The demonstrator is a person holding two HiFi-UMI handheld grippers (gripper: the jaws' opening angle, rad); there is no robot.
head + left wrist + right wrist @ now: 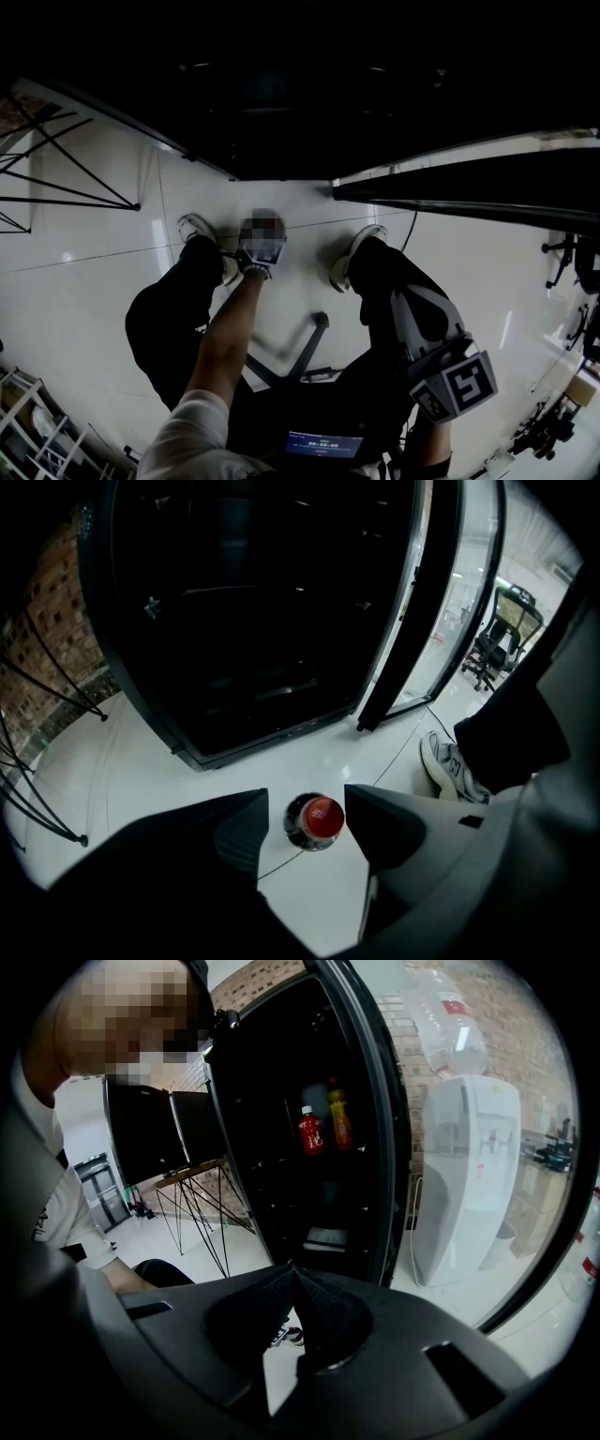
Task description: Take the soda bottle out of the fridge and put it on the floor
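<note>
Left hand-held gripper (305, 810) jaws apart, right hand-held gripper (292, 1274) jaws pressed together

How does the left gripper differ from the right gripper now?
The left gripper has its jaws apart; the right gripper has them shut. The soda bottle stands between the left gripper's jaws, untouched; the right gripper holds nothing. The left gripper looks down at the floor, the right gripper towards the open fridge. Both are dark.

We've got a white sleeve (192, 422), dark trousers (169, 323) and pale lace-up sneakers (195, 228). And there's our right gripper (292, 1271), a matte black shell with finely textured pads (323, 1309), its cube (466, 382) showing bold black-and-white square markers.
</note>
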